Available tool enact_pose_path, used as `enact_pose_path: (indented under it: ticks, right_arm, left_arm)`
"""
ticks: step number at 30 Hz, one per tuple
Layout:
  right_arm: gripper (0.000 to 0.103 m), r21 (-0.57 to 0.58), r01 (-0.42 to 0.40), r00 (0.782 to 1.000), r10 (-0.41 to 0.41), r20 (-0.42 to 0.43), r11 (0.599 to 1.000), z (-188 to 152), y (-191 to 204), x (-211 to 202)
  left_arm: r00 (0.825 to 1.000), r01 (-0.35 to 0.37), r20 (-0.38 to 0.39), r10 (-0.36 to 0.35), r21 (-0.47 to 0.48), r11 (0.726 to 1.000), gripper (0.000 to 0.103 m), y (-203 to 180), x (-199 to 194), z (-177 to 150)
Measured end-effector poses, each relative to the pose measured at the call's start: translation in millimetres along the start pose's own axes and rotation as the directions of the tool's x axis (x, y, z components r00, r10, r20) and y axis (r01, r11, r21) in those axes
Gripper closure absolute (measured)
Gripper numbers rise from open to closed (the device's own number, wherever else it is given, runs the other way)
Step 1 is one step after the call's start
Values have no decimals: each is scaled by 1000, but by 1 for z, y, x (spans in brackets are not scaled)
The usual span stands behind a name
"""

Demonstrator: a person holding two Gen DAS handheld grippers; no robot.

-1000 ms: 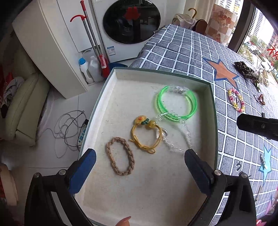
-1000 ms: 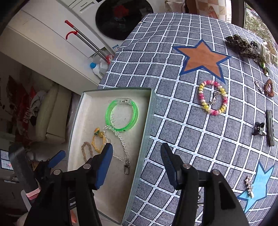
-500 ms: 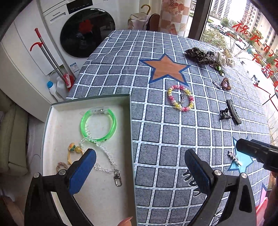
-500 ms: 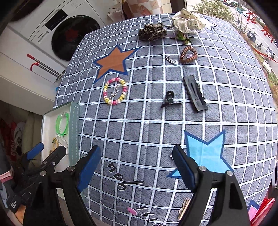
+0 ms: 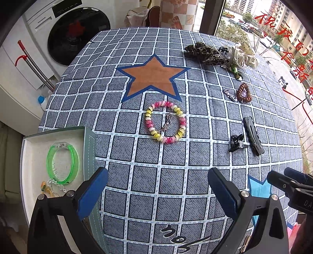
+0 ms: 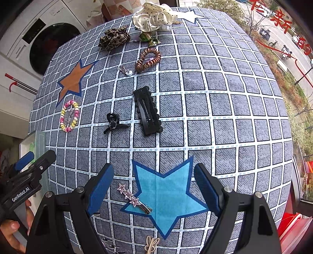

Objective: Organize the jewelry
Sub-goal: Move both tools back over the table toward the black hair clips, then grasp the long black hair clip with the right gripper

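Observation:
A pale box (image 5: 89, 140) at the table's left edge holds a green bangle (image 5: 62, 163), a clear bead chain and a yellow cord bracelet. On the checked cloth lie a pink-and-yellow bead bracelet (image 5: 165, 122) (image 6: 69, 115), a black claw clip (image 6: 113, 122), a long black hair clip (image 6: 148, 113), a brown coil tie (image 6: 147, 59) and a pink star hairpin (image 6: 132, 198). My left gripper (image 5: 157, 193) stands open over bare cloth below the bead bracelet. My right gripper (image 6: 153, 190) is open over the blue star, the star hairpin just inside its left finger. Both are empty.
A leopard scrunchie (image 6: 114, 38) and a white dotted scrunchie (image 6: 154, 16) lie at the table's far side, with a small silver charm (image 6: 125, 70) nearby. A washing machine (image 5: 78, 35) stands beyond the table. A beige hair clip (image 6: 150, 243) lies near the front edge.
Both grippers have swept right, away from the box and out over the cloth. The right jaws have widened. The box has slid toward the left edge of both views.

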State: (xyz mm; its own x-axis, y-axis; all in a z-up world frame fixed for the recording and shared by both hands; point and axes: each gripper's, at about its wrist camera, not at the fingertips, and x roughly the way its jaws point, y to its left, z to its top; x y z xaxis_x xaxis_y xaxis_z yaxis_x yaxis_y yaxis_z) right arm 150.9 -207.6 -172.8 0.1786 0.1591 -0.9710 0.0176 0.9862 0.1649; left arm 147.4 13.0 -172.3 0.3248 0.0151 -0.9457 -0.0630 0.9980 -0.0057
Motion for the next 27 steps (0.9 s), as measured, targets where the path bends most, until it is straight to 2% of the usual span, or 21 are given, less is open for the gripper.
enact_pose_path:
  ticks: [6, 7, 8, 11, 13, 15, 18, 27]
  right_arm:
    - [17, -58, 24, 1000, -24, -7, 998, 19, -1, 17]
    - [17, -66, 28, 1000, -29, -9, 997, 21, -1, 20]
    - [17, -73, 31, 999, -32, -11, 997, 24, -1, 23]
    - [17, -87, 40, 999, -42, -17, 995, 30, -1, 31]
    - [17, -95, 42, 999, -45, -20, 995, 34, 0, 35]
    - [17, -106, 48, 999, -51, -20, 993, 37, 1, 39]
    - [19, -124, 59, 998, -62, -19, 990, 40, 5, 45]
    - [23, -219, 140, 990, -139, 19, 966, 55, 38, 62]
  left_arm:
    - [1000, -2, -6, 2, 9, 1000, 0, -13, 17, 10]
    - [1000, -7, -6, 7, 14, 1000, 8, -15, 20, 12]
    - [1000, -11, -14, 11, 22, 1000, 10, -18, 23, 14]
    - [1000, -14, -18, 14, 34, 999, 11, -24, 32, 18]
    - [1000, -24, -11, 24, 56, 998, 22, -28, 36, 20]
    - [999, -28, -20, 30, 72, 997, 27, -32, 42, 22]
    - [999, -21, -30, 24, 82, 996, 39, -34, 49, 25]
    - [1000, -19, -1, 19, 133, 991, 39, -51, 57, 36]
